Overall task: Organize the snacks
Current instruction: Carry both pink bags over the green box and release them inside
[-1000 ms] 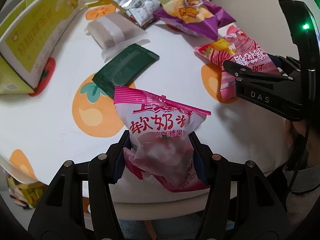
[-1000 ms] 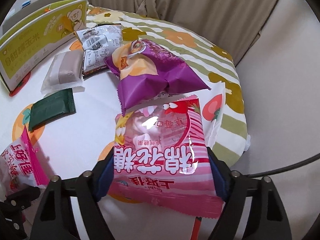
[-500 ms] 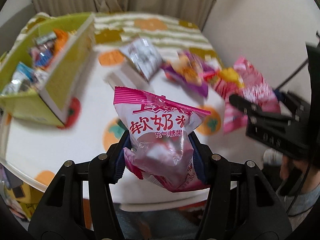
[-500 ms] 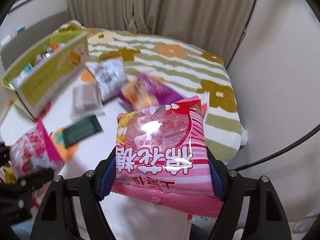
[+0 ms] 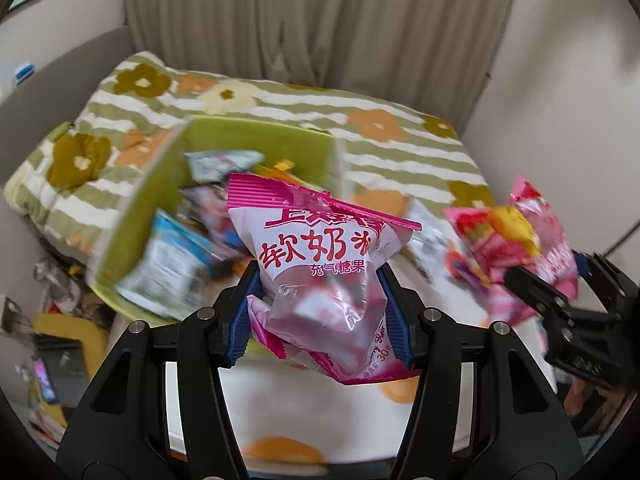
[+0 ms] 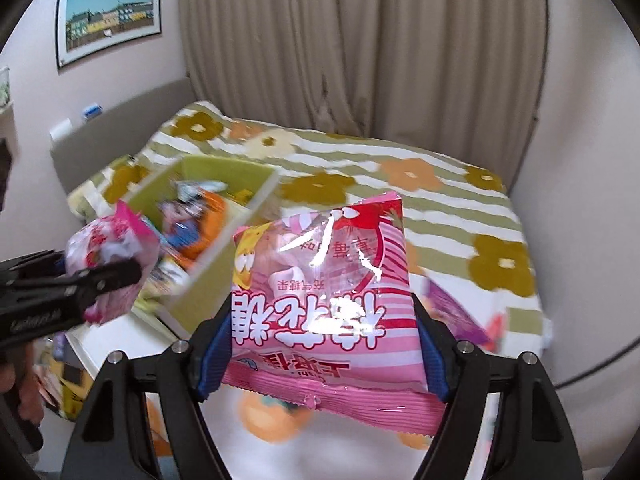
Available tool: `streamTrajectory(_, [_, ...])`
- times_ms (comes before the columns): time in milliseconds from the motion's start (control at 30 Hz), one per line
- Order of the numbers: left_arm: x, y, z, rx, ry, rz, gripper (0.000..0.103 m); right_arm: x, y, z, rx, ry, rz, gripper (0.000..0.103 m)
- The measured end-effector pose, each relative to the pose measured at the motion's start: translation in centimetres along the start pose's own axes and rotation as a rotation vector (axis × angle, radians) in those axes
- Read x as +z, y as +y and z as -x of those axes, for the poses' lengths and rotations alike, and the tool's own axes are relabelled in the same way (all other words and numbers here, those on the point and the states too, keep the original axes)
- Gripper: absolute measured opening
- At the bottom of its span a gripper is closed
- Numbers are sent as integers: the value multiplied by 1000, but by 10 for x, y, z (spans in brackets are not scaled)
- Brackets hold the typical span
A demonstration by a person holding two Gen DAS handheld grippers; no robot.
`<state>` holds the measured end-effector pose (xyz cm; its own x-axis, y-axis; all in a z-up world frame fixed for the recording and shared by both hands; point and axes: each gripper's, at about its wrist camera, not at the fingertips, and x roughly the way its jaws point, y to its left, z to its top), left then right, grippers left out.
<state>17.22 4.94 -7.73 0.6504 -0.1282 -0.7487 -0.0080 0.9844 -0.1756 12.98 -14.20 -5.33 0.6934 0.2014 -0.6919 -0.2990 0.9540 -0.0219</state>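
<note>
The small pink-and-white candy bag [image 5: 320, 268] is sitting squeezed between the blue pads of the left gripper [image 5: 320, 316], whose jaws are standing fairly narrow and pressing on the bag's lower half; the bag is sticking upright, toward 12 o'clock, above the table [image 5: 320, 412]. The striped pink marshmallow bag [image 6: 324, 304] is being pinched across its width by the right gripper [image 6: 320, 340], whose jaws are standing wider around it, with its print reading upside down.

Both grippers are tilting downward over the table, side by side. In the left wrist view the right gripper [image 5: 560, 308] is showing at 3 o'clock with its bag [image 5: 516, 244]; in the right wrist view the left gripper [image 6: 72, 288] is showing at 9 o'clock with its bag [image 6: 108, 256], and a hand [image 6: 16, 392] is partly visible below it.

The green box [image 5: 160, 184], blurred and filled with snack packets, is lying at 10 to 11 o'clock from the candy bag in the left view. Only the right view is showing a purple bag [image 6: 456, 312] at 3 o'clock on the table and a framed picture [image 6: 108, 16] on the wall. Behind, a striped flowered bedcover [image 6: 400, 176] and curtain [image 6: 360, 40] are filling the background
</note>
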Motion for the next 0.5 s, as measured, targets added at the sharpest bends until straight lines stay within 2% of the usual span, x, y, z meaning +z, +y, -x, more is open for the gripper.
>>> streamTrajectory(233, [45,82,-48,8,74,-9,52,37,70,-43,64,12,-25,74])
streamTrajectory(400, [59,107,-84,-37,135,-42,54,47,94,-69,51,45,-56,74])
streamTrajectory(433, [61,108,-91,-48,150,-54,60,47,97,-73,46,54,-68,74])
streamTrajectory(500, [62,108,-96,-46,148,-85,80,48,101,-79,34,69,-87,74])
